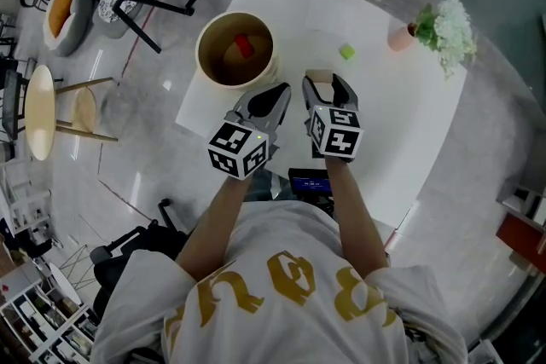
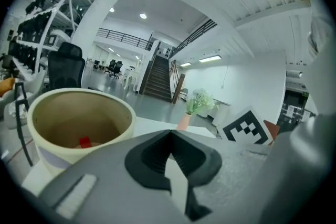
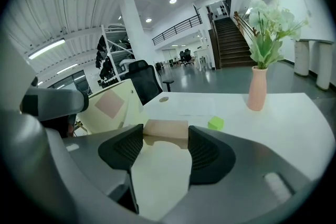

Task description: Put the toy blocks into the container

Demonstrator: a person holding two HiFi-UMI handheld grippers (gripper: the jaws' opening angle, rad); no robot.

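- Your right gripper (image 3: 165, 137) has its jaws closed on a tan block (image 3: 165, 127), with a pad pressed against each end. I judge this to be the pick-up step: the grip is made and the carry has not begun. I cannot tell whether the block is clear of the surface.
- The container (image 1: 235, 49) stands near, ahead and to the left of that gripper. A red block (image 1: 244, 45) already lies inside it.
- The next move likely calls for height first, because the container's wall is tall. Then swing forward and left, and part the jaws only once the block is over the mouth.
- Your left gripper (image 2: 170, 134) is empty, with its jaws brought together. It sits just beside the right one with the container straight ahead of it, so it may cross your path.
- A green block (image 3: 216, 123) lies ahead and slightly right of the right gripper, not yet collected.
- The table (image 1: 409, 141) is plain white and smooth. A vase of flowers (image 1: 439, 28) stands further ahead on the right.
- Around you is an open hall with a glossy floor (image 1: 153, 158), a staircase (image 2: 159, 78) and an office chair (image 2: 65, 68).
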